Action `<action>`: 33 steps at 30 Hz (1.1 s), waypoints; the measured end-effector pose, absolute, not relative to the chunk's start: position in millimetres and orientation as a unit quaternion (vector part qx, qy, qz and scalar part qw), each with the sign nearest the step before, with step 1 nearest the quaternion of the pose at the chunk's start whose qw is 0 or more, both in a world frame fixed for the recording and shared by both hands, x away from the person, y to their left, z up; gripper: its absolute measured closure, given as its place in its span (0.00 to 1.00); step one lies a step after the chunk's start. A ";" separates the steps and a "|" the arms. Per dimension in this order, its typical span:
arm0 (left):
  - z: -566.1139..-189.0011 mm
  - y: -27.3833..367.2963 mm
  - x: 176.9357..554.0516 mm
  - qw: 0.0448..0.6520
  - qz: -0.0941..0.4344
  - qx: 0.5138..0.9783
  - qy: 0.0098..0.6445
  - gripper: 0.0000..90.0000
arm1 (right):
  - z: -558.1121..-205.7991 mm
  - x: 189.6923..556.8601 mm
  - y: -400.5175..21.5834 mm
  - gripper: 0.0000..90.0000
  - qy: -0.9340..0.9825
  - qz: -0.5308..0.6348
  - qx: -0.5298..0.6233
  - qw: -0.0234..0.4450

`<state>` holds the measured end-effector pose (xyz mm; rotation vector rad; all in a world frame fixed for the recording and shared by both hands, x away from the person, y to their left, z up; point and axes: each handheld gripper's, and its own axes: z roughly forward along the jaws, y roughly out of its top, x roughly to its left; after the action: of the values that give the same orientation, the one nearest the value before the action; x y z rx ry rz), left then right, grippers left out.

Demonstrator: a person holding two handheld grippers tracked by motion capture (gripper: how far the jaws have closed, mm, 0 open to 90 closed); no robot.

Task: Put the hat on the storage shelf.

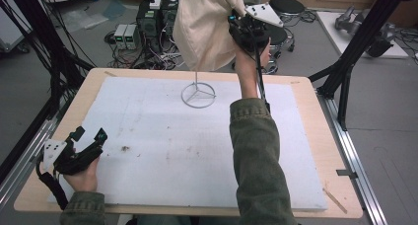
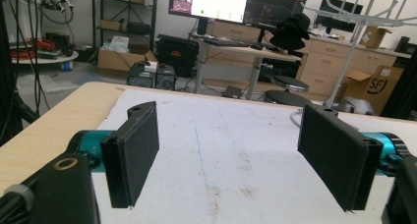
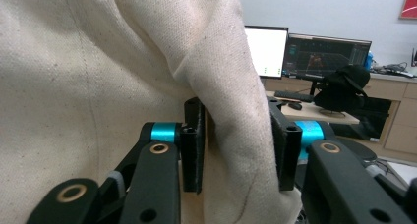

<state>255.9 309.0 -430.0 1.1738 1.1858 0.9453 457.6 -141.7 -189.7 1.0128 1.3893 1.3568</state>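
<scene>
Right claw (image 1: 235,18) of mine is raised above the far edge of the table (image 1: 315,136), its jaws set narrowly either side of a fold of the cream cloth hat (image 1: 204,30); whether the pads actually press the fabric I cannot tell. That hat hangs over the top of a white wire stand (image 1: 198,95), whose ring base sits on the white mat (image 1: 197,151). Left claw (image 1: 89,135) lies low at the near left corner of the table, jaws wide apart with nothing between them.
</scene>
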 end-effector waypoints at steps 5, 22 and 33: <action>-429.7 308.6 255.7 0.575 0.403 0.501 0.505 0.26 | -191.4 456.4 -141.7 0.64 0.567 0.550 0.407 0.459; -429.7 307.9 255.7 0.576 0.403 0.502 0.505 0.26 | -188.3 448.9 -146.1 0.30 0.561 0.569 0.387 0.460; -429.7 307.8 255.7 0.576 0.403 0.502 0.504 0.26 | -188.3 447.3 -154.1 0.25 0.547 0.582 0.395 0.453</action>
<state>255.7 307.8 -429.7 1.1744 1.1807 0.9431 447.3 -154.1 -188.3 0.9744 1.3515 1.4378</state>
